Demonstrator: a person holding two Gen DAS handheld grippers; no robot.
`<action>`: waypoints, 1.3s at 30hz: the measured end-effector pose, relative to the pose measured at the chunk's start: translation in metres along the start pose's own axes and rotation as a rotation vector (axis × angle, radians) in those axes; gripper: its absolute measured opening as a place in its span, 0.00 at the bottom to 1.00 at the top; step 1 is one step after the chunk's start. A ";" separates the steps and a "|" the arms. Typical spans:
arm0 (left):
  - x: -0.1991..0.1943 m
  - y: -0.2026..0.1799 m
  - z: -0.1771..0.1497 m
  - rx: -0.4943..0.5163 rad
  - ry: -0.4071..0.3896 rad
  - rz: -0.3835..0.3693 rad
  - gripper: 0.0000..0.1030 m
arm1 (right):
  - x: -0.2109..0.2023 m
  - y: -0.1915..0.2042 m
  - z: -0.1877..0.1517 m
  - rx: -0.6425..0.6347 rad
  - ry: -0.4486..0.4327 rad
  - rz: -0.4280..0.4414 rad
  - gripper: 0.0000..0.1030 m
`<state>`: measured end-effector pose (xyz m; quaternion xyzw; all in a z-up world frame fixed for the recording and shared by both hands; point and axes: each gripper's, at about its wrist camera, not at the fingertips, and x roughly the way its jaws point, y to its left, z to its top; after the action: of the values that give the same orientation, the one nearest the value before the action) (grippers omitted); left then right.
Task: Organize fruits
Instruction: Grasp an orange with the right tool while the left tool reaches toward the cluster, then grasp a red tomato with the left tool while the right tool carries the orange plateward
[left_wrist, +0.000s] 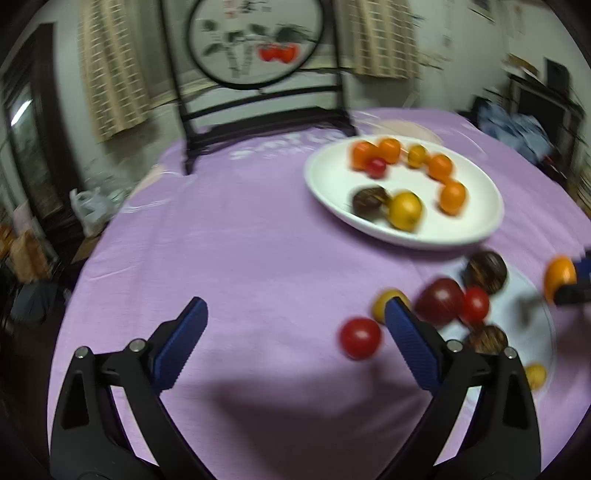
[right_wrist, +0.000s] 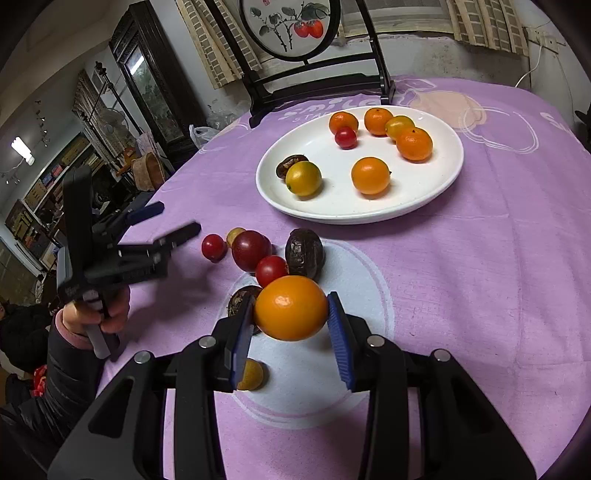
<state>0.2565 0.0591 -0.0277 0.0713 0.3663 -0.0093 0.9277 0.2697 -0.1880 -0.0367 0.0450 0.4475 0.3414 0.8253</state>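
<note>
A white plate (right_wrist: 436, 192) at the back of the purple table holds several oranges, a yellow fruit, a small red tomato and a dark passion fruit; it also shows in the left wrist view (left_wrist: 332, 184). My right gripper (right_wrist: 291, 314) is shut on an orange (right_wrist: 290, 307), held above the cloth. Loose fruit lies in front of it: a dark red plum (right_wrist: 251, 250), red tomatoes (right_wrist: 271, 270) (right_wrist: 213, 246), passion fruits (right_wrist: 304, 253). My left gripper (left_wrist: 295, 332) (right_wrist: 173, 221) is open and empty, left of the red tomato (left_wrist: 360, 338).
A dark wooden stand with a round painted screen (right_wrist: 291, 26) stands at the table's far edge. A small yellow fruit (right_wrist: 253, 374) lies under my right gripper. Cabinets and clutter lie beyond the table's left edge.
</note>
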 end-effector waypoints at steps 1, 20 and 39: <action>0.001 -0.005 -0.003 0.029 0.004 -0.017 0.89 | -0.001 0.001 0.000 -0.002 0.000 0.003 0.39; 0.027 -0.034 -0.017 0.157 0.105 -0.085 0.36 | -0.004 0.006 -0.004 -0.004 -0.002 -0.010 0.39; -0.025 -0.042 0.045 -0.034 -0.116 -0.223 0.29 | -0.014 0.010 0.028 -0.047 -0.271 0.074 0.39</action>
<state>0.2660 0.0108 0.0165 0.0136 0.3179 -0.1104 0.9416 0.2809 -0.1825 -0.0059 0.0878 0.3218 0.3726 0.8660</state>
